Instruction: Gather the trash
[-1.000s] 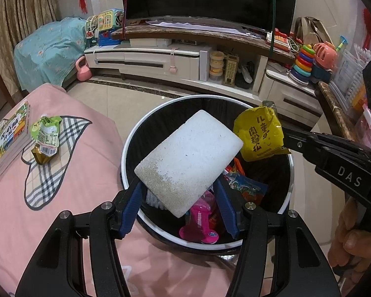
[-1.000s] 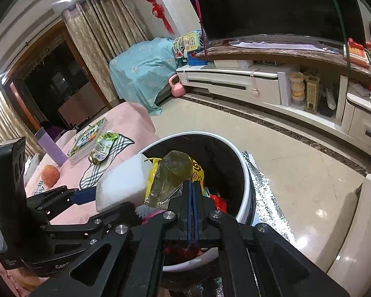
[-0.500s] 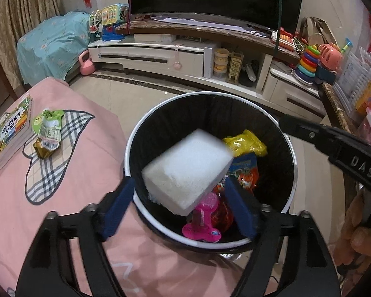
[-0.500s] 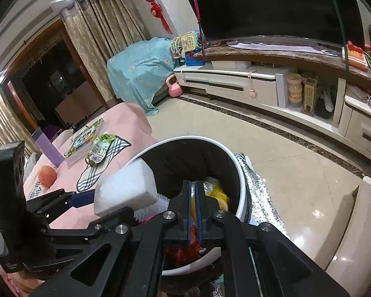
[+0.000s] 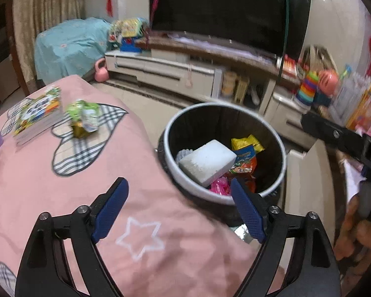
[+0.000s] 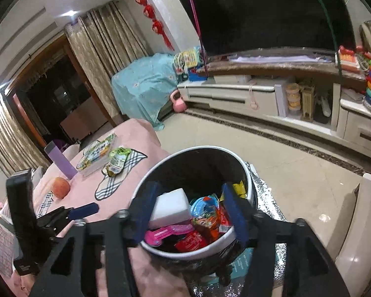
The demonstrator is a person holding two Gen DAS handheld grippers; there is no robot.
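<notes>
Left claw (image 5: 178, 209) hung over the pink cover (image 5: 61, 193) beside the bin (image 5: 223, 198), jaws spreading apart, nothing between the blue pads (image 5: 110, 209). Right claw (image 6: 188, 214) hovered right above the bin's rim (image 6: 197, 253), jaws also spreading, gripping nothing, just junk showing through the gap. White foam block (image 5: 206, 162) lay tilted inside the bin on top of the pile, next to a yellow wrapper (image 5: 246, 143), an orange snack bag (image 5: 243, 165) with a cartoon print and a pink plastic thing (image 5: 220, 185). Couldn't read any lettering on those, too blurry. Green snack pouch (image 5: 84, 118) sat crumpled on the cover, just beside a stack of books (image 5: 38, 118), well apart from the bin. Apple (image 6: 60, 187) and purple bottle (image 6: 59, 159) also sat on the cover. Only a partial letter visible on the right claw's body, seen from the left camera.
</notes>
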